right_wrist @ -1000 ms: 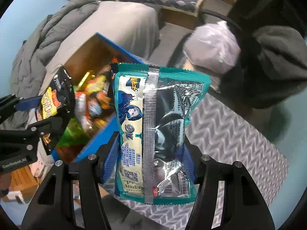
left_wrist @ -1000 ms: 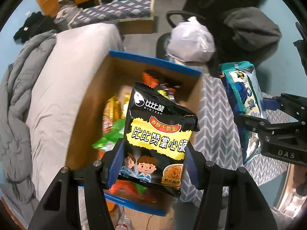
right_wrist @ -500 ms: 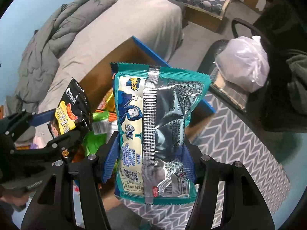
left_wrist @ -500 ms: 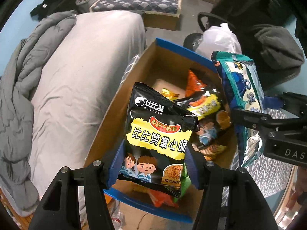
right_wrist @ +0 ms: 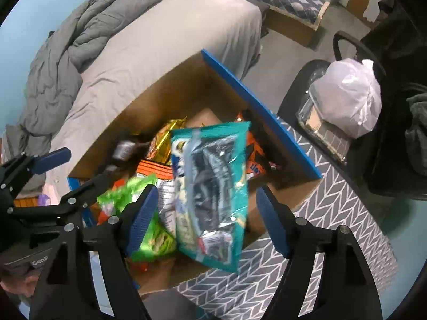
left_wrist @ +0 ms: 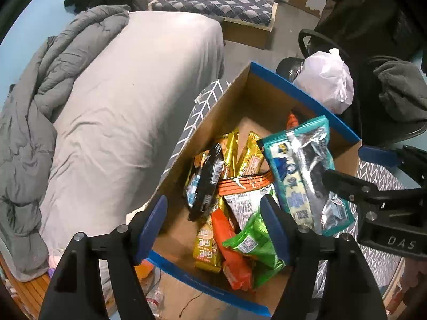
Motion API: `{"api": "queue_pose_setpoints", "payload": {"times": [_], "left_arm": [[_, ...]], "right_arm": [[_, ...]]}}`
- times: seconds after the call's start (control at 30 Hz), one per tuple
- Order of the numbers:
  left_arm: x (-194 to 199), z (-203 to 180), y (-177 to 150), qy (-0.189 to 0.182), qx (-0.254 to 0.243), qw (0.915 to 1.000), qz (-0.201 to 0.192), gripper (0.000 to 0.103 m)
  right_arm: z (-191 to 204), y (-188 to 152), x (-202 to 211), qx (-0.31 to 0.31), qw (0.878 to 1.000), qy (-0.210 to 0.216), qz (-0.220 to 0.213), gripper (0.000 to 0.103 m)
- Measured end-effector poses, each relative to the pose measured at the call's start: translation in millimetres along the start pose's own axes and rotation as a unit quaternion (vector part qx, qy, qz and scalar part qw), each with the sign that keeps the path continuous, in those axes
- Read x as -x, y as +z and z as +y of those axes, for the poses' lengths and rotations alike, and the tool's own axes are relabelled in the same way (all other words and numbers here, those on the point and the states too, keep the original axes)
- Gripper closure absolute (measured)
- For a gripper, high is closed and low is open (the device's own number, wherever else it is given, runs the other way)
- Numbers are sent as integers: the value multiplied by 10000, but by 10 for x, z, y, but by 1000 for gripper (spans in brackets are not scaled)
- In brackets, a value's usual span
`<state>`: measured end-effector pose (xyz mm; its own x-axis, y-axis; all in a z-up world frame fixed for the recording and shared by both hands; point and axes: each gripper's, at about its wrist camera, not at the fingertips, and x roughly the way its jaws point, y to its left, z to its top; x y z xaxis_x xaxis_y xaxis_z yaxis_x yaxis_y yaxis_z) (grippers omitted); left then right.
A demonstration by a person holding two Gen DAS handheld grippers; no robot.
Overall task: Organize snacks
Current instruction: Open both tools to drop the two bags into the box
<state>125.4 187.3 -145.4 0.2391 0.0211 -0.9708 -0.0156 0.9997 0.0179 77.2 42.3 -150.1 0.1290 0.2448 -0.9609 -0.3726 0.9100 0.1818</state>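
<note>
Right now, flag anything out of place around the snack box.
The teal snack bag is loose and blurred between the right tongs, whose jaws are opening; it is tilted over the cardboard box, not yet settled among the packets.

An open cardboard box with blue edges (left_wrist: 301,90) sits on a grey herringbone-patterned cloth (right_wrist: 344,213), right of the grey-sheeted bed (left_wrist: 128,101), full of snack packets (left_wrist: 234,213).
</note>
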Motion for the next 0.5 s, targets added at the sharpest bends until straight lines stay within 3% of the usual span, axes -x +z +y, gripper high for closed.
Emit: {"api": "queue_pose_setpoints", "payload": {"times": [0.4, 0.5], "left_arm": [[645, -30, -159, -130, 178, 9982, -566, 22], [795, -54, -199, -157, 226, 9974, -668, 22]], "right_arm": [[-40, -221, 535, -87, 9985, -123, -533, 25], [-68, -303, 698, -128, 9973, -189, -700, 21]]}}
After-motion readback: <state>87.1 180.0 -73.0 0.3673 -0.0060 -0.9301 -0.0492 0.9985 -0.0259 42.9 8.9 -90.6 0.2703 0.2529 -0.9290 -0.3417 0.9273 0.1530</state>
